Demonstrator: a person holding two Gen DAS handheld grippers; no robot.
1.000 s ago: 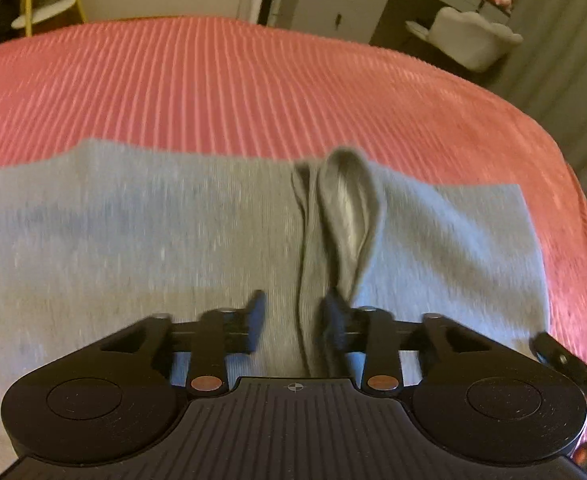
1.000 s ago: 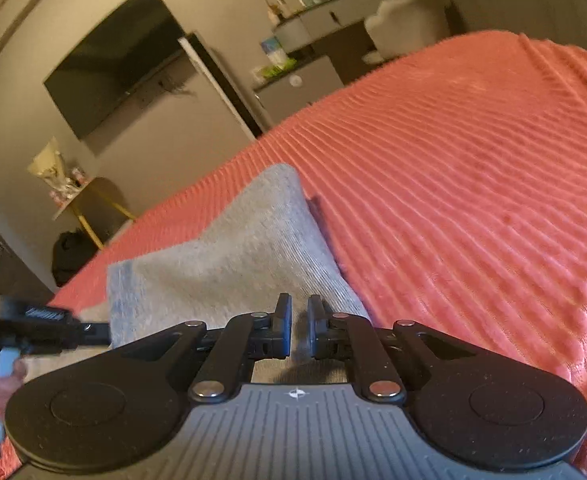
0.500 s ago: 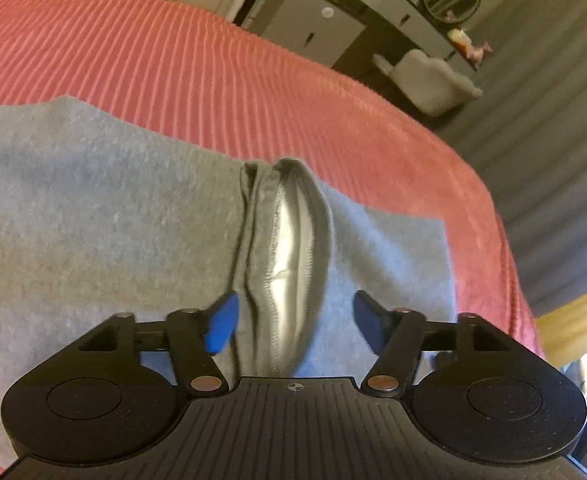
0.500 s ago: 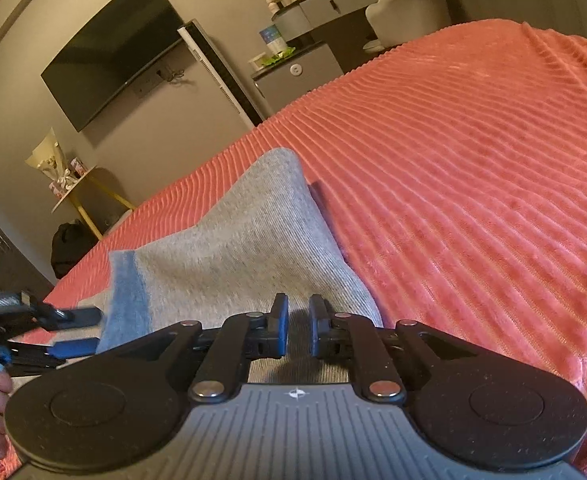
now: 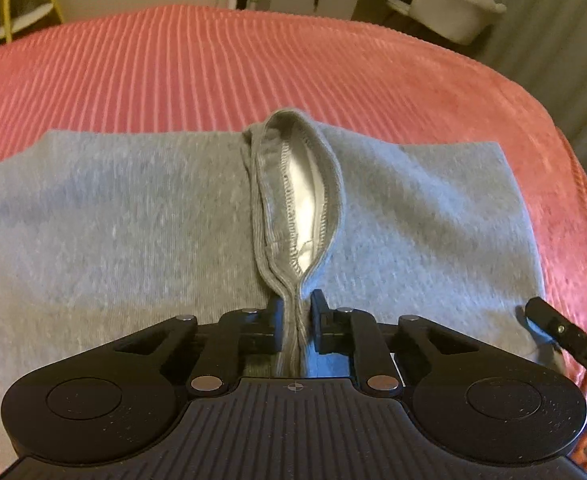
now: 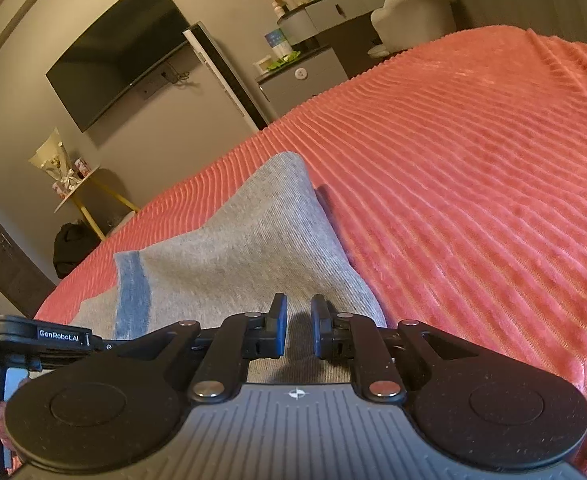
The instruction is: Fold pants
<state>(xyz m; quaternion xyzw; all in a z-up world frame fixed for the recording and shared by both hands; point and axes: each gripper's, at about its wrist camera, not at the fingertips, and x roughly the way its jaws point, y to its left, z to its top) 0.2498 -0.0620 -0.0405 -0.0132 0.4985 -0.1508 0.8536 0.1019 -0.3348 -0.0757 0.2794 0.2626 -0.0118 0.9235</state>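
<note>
Grey pants (image 5: pixel 113 220) lie spread on a red ribbed bedspread (image 5: pixel 213 60). In the left wrist view the waistband opening (image 5: pixel 305 196) stands up in a loop, its white lining showing. My left gripper (image 5: pixel 296 300) is shut on the near end of that waistband fold. In the right wrist view the pants (image 6: pixel 233 248) show a blue stripe (image 6: pixel 133 296). My right gripper (image 6: pixel 296 312) is shut on the pants' near edge, with cloth between the fingers.
The bedspread (image 6: pixel 473 180) extends far to the right. The right gripper's tip (image 5: pixel 561 332) shows at the left view's right edge, and the left gripper body (image 6: pixel 41 336) at the right view's left. A dresser (image 6: pixel 313 72), chair (image 6: pixel 413 12), TV (image 6: pixel 121 68) and side table (image 6: pixel 77 192) stand beyond the bed.
My left gripper was open around the waistband fold half a second ago and has now shut on it. My right gripper stays shut on the pants' edge.
</note>
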